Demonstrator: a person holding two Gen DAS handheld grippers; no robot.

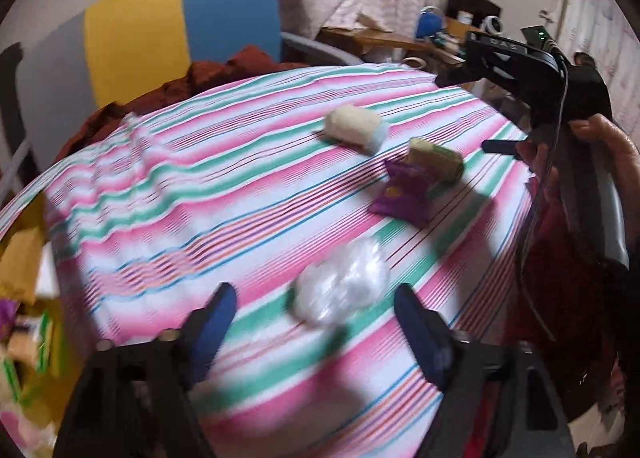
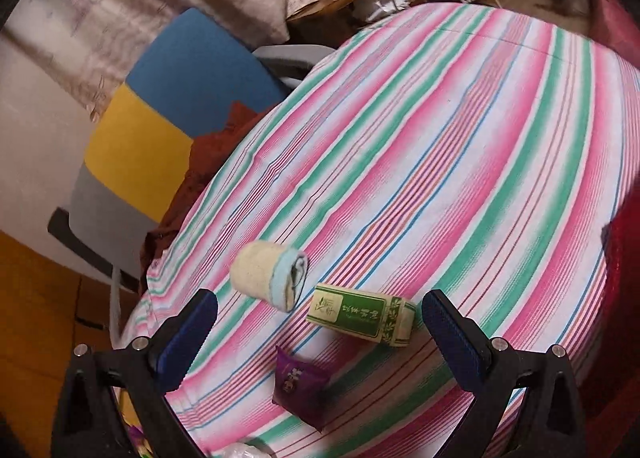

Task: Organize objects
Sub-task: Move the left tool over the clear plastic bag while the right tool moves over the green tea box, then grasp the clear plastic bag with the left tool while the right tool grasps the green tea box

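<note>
On a striped pink, green and white cloth (image 1: 208, 194) (image 2: 460, 162) lie a rolled cream towel (image 1: 352, 127) (image 2: 269, 275), a green tea box (image 1: 436, 161) (image 2: 362, 314), a purple snack packet (image 1: 404, 194) (image 2: 298, 388) and a crumpled clear plastic bag (image 1: 342, 284) (image 2: 240, 452). My left gripper (image 1: 314, 308) hangs open just above the cloth, with the plastic bag between and slightly beyond its blue fingertips. My right gripper (image 2: 320, 316) is open above the tea box and purple packet; it also shows in the left wrist view (image 1: 500, 146), held by a hand (image 1: 600, 146).
A chair with a yellow, blue and grey back (image 1: 176, 26) (image 2: 160, 110) stands behind the table, with rust-red fabric (image 1: 168, 94) (image 2: 200, 178) on its seat. A box of packets (image 1: 28, 342) sits below the table's left edge. A cluttered wooden desk (image 1: 404, 42) is at the back.
</note>
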